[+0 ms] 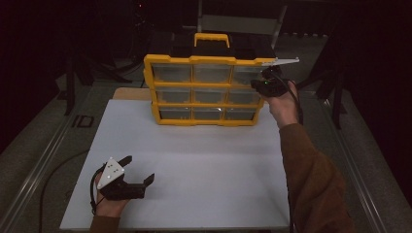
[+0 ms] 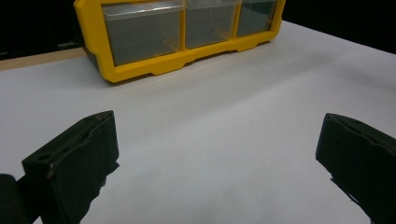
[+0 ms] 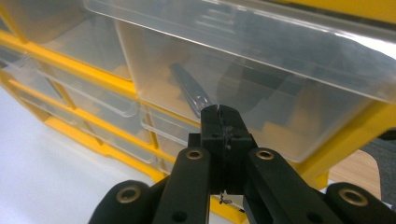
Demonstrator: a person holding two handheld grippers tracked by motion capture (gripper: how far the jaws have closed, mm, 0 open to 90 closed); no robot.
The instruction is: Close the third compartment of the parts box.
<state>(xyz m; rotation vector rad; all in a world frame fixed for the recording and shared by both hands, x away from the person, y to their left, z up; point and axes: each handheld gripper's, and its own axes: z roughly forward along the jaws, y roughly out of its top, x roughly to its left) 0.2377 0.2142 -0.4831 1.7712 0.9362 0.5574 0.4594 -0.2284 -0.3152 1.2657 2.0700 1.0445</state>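
The high view is dim and grainy, its surroundings near black (only the white desk (image 1: 194,165) catches light). Glare streaks the clear drawers (image 3: 261,42); nearby claw parts blur.

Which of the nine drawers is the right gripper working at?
The top-right drawer of the yellow organizer: the right gripper is against that corner, jaws closed at the drawer's clear front, while the left gripper sits open far away on the white board.

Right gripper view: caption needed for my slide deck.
Right gripper, jaws closed, pressed against a clear drawer of the yellow organizer.
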